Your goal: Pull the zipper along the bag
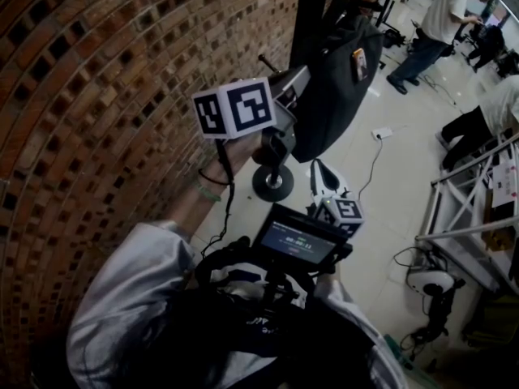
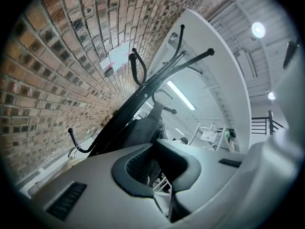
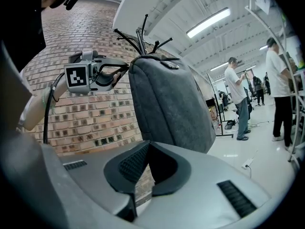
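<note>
The left gripper (image 2: 155, 141) is clenched at the bag's (image 3: 171, 104) top edge; the right gripper (image 3: 149, 142) (well back from it) is clenched, empty.

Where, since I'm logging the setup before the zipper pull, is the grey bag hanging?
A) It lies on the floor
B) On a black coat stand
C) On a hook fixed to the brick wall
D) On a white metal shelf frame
B: the grey bag hangs from the hooked top of the black coat stand, whose round base sits on the floor beside the brick wall.
</note>
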`<action>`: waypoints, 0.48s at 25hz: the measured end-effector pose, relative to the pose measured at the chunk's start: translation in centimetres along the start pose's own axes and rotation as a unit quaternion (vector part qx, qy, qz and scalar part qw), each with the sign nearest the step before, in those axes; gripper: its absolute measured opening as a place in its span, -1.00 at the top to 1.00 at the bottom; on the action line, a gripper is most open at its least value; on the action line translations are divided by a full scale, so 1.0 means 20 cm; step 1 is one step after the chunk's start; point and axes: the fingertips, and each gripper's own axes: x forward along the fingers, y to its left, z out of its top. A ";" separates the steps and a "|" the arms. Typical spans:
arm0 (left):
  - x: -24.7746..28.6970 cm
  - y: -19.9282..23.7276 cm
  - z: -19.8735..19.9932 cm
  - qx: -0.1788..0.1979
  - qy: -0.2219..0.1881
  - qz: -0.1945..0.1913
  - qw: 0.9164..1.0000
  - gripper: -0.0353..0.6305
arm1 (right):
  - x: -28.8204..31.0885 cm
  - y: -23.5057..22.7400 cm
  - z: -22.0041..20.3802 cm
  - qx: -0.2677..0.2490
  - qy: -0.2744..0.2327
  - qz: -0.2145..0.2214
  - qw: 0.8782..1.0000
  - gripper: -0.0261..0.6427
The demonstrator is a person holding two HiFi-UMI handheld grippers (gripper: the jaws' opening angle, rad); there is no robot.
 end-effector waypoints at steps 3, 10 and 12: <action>0.01 0.00 0.01 0.007 0.008 0.006 1.000 0.82 | 0.00 -0.02 0.02 0.003 -0.005 -0.003 1.000 0.93; 0.02 -0.01 0.02 0.009 0.018 0.016 1.000 0.82 | 0.02 -0.02 0.15 -0.014 -0.006 0.020 1.000 0.93; 0.03 -0.01 0.03 0.015 0.021 0.021 0.999 0.82 | 0.02 0.01 0.25 -0.023 -0.002 0.028 0.999 0.93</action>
